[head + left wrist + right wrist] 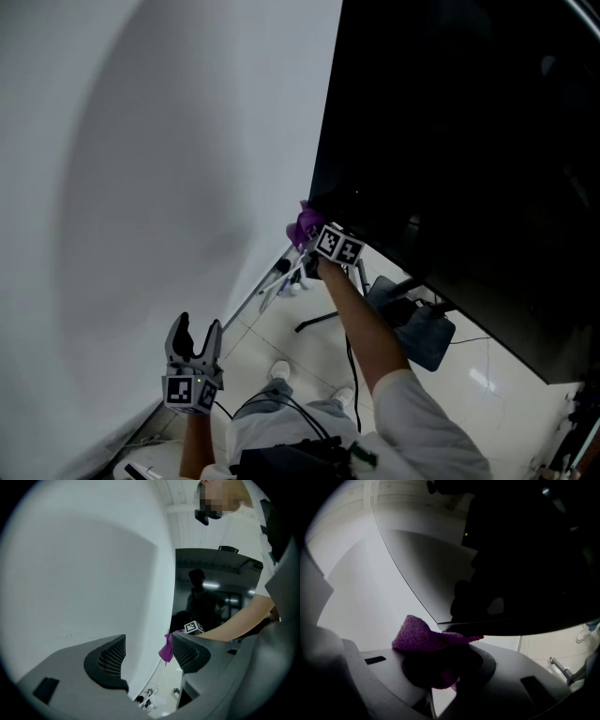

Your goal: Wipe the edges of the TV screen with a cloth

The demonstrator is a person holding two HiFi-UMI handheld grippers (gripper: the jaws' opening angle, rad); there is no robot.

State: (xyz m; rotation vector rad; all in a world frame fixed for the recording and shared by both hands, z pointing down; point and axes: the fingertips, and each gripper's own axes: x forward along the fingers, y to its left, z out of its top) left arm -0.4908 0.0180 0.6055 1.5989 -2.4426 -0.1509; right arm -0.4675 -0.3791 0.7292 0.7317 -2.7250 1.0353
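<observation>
**Purple cloth at the TV's lower left corner, wiping under way**

Clamped between the fingers (pixel 485 662) of the right gripper (pixel 311 236): a bunched purple cloth (pixel 304 225), held up at the lower left corner of the TV screen (pixel 469 141), where its left edge meets its bottom edge. Seemingly touching the frame there, though hard to confirm against the black panel.

Well below the TV and off to its left, close to the white wall (pixel 141 187): the left gripper (pixel 199 330), fingers (pixel 110 660) apart, nothing between them, taking no part.

Judged as mid-task: cloth gripped and brought to an edge, so wiping apparently begun. No way of telling from the dark, glossy frame which edges are already clean. Probably left to do: at least the long bottom edge running rightward from that corner, perhaps the other sides too.
</observation>
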